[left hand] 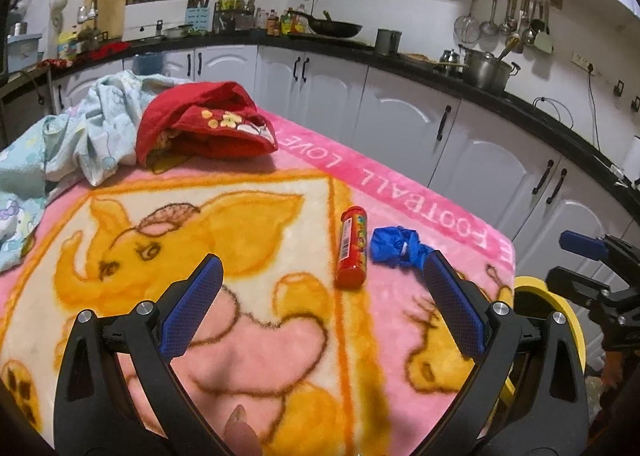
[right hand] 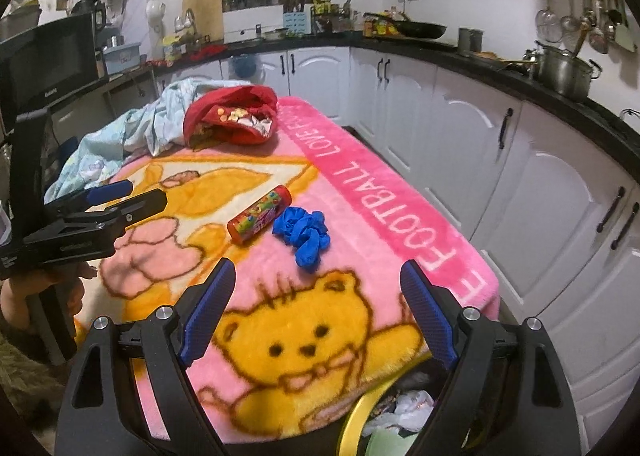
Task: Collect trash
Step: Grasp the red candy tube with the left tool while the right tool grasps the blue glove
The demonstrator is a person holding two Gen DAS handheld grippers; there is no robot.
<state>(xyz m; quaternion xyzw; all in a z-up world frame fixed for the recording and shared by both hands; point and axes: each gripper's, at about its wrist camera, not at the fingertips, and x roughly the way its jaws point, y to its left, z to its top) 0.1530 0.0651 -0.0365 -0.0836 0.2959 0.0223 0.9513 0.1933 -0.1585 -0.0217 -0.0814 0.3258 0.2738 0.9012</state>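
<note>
Trash lies on a pink cartoon blanket (right hand: 360, 191) in a kitchen: a red candy tube (right hand: 260, 219) just beside a crumpled blue glove (right hand: 306, 234). Both the left hand-held gripper (left hand: 324, 276) and the right hand-held gripper (right hand: 318, 280) hover released, jaws spread, grasping nothing. A yellow-rimmed bin (right hand: 352, 420) sits below the blanket's edge.
</note>
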